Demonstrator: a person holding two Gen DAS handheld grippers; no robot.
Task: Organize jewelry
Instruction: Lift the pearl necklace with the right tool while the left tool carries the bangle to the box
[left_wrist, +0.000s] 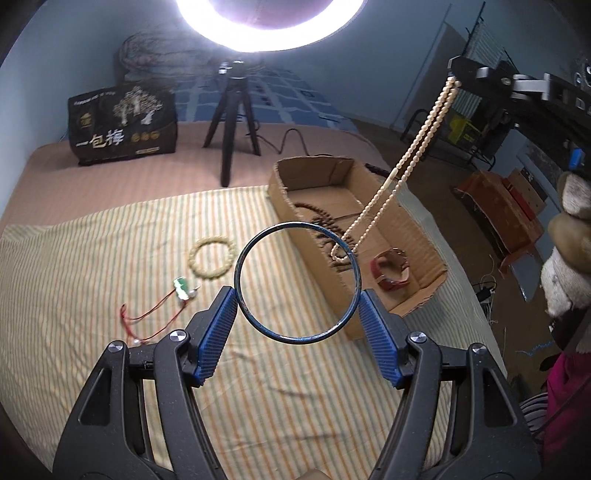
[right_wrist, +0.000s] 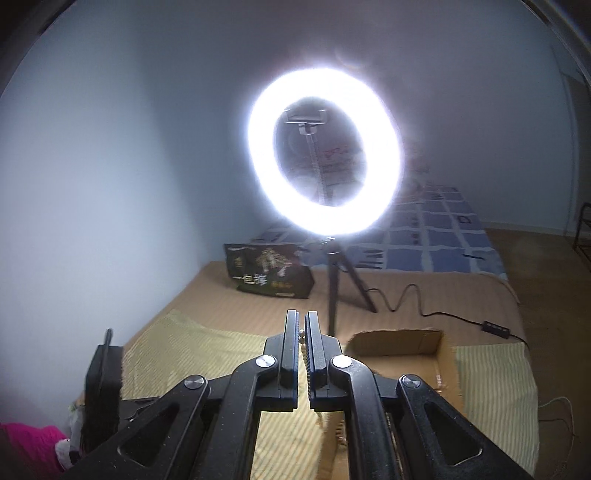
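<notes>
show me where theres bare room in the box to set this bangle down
The far end of the cardboard box is bare. The middle is crowded with dark beads and the cream bead necklace dangling in; the red bracelet fills the near end. On the striped cloth, the stretch left of the cream bracelet is bare.

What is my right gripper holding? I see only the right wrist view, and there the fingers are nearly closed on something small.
Observer: The right gripper holds a long cream bead necklace by its top; the strand hangs down from the fingers.
Operator: Where does the bottom end hang?
Observer: Its lowest loop is inside the cardboard box, on or just above a dark bead strand lying there; I cannot tell if they touch.
Operator: And the left gripper?
Observer: The left gripper holds a thin dark bangle between its blue fingers, above the striped cloth.
Operator: Is anything left outside the box?
Observer: Yes, a cream bead bracelet and a red cord pendant lie on the cloth.
</notes>
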